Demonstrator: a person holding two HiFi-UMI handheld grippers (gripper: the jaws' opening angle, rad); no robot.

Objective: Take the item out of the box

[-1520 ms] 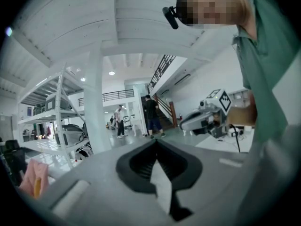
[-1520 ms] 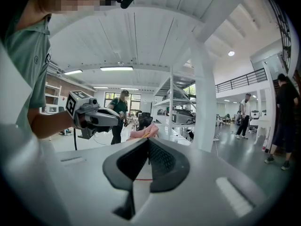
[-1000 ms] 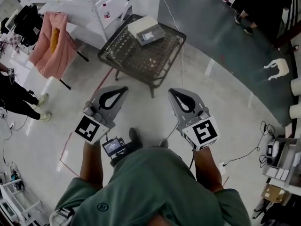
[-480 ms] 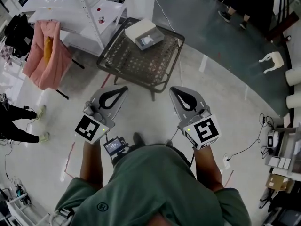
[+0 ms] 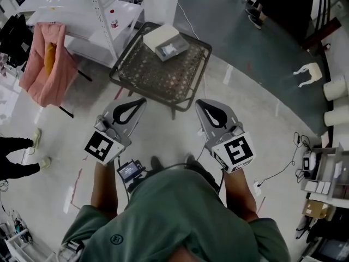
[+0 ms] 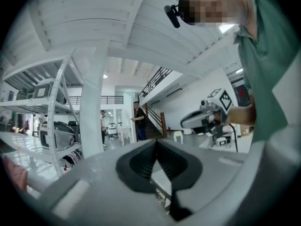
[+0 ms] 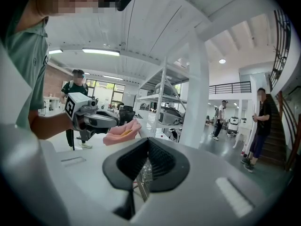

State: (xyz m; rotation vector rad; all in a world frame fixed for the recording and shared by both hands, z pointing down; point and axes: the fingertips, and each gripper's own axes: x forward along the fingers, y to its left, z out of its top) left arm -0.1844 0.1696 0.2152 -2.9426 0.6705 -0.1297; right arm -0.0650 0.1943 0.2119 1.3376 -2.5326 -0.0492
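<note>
A pale box [image 5: 166,41] with an open white lid lies on the far part of a low dark woven table [image 5: 152,75]; what is inside it I cannot make out. Both grippers are held side by side over the floor, short of the table's near edge. My left gripper [image 5: 143,99] [image 6: 155,141] is shut and holds nothing. My right gripper [image 5: 198,103] [image 7: 148,139] is shut and empty too. Each gripper view shows the other one from the side: the right gripper [image 6: 202,119] and the left gripper [image 7: 96,119].
White shelving [image 5: 101,15] stands behind the table on the left, with a pink garment [image 5: 41,64] hanging beside it. A bystander's legs [image 5: 16,152] are at the left edge, other feet [image 5: 255,16] at the top. A white stool [image 5: 308,72] and floor cables [image 5: 278,173] lie right.
The person carrying the grippers has walked towards the table, so the floor and the bystander at the left have slid back. Both grippers stay shut and side by side.
</note>
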